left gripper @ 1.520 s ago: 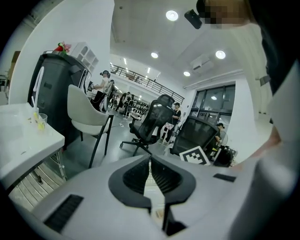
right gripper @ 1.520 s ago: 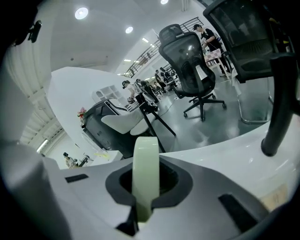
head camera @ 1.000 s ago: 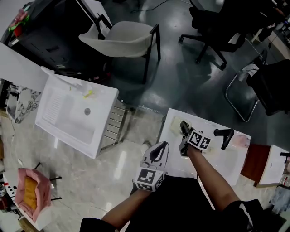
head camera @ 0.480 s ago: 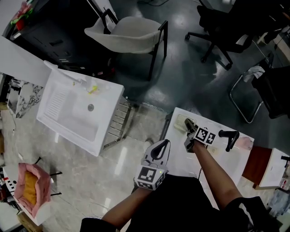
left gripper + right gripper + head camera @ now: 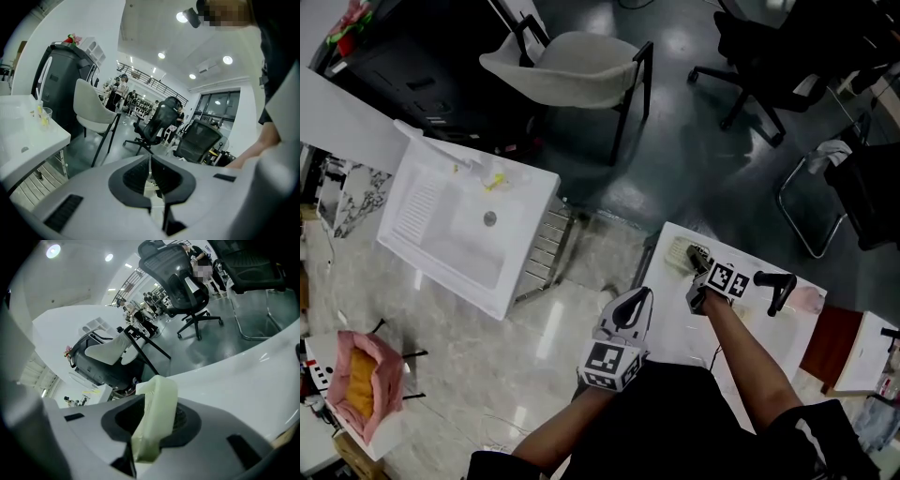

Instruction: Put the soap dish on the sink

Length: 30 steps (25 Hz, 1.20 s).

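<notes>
A pale green soap dish (image 5: 679, 253) is at the far left corner of the white sink (image 5: 671, 328) in front of me. My right gripper (image 5: 695, 260) is at that corner with the dish (image 5: 157, 411) standing tilted between its jaws. The jaws of the right gripper (image 5: 154, 430) are opening and the pads no longer clamp the dish. My left gripper (image 5: 634, 300) hovers beside the sink's left edge. In its own view the left gripper (image 5: 151, 177) is shut with nothing in it.
A black faucet (image 5: 773, 286) stands on the sink's far rim, with a pinkish item (image 5: 806, 298) beside it. A second white sink (image 5: 441, 239) stands to the left, a grey chair (image 5: 572, 66) beyond it, office chairs (image 5: 769, 47) at the back, and a pink bag (image 5: 358, 384) on the floor.
The right gripper has sunk a little toward the sink's corner with the soap dish. The left gripper has stayed where it was.
</notes>
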Available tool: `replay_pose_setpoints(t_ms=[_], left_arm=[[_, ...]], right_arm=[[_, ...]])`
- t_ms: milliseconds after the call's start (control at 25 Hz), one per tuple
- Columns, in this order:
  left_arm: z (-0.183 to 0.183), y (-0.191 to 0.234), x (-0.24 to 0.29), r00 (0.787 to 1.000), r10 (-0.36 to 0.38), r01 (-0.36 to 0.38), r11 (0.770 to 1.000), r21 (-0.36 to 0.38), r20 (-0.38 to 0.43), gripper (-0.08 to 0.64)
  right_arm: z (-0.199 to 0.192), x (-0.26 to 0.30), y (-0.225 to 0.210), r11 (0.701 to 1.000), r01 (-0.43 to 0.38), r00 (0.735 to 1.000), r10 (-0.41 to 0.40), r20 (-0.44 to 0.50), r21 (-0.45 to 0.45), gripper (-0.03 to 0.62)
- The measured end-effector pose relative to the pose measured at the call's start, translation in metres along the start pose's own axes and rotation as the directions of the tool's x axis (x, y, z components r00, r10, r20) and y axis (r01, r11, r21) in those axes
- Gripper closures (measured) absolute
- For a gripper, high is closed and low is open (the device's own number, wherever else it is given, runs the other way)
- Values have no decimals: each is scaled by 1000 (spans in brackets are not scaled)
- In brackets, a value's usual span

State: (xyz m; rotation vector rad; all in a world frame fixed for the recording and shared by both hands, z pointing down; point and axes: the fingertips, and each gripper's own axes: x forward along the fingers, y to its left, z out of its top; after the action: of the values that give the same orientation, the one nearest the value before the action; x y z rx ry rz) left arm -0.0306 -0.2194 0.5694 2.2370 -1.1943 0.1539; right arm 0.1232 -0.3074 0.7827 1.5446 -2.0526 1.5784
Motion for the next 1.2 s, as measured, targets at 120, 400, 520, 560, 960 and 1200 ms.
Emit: replay_pose_setpoints(t_ms=[120, 400, 520, 560, 960, 1200], left_arm=[[1, 3, -1, 1000, 8, -8, 1000, 0, 0, 540], [-4, 3, -4, 1000, 14, -14, 1000, -8, -12, 540], [-7, 0, -5, 1000, 15, -16, 1000, -9, -15, 540], [-7, -1, -6, 1000, 15, -15, 1000, -9, -14, 540], [-7, -11, -8, 1000, -1, 1, 1000, 4, -11, 540], [-8, -19, -9, 1000, -3, 3, 1000, 18, -12, 540]], right_arm=[[1, 0, -5, 1000, 15, 1000, -15, -11, -7, 486], [-4, -3, -15, 998, 41, 997, -44, -56, -41, 417], [-2, -5, -18, 997, 54, 997, -57, -58, -52, 399], [-1, -6, -19, 997, 61, 996, -64, -58, -56, 393], [9, -12, -30, 988, 122, 987, -131, -94, -94, 351], [18, -18, -35, 987, 114, 987, -125, -97, -109, 341]])
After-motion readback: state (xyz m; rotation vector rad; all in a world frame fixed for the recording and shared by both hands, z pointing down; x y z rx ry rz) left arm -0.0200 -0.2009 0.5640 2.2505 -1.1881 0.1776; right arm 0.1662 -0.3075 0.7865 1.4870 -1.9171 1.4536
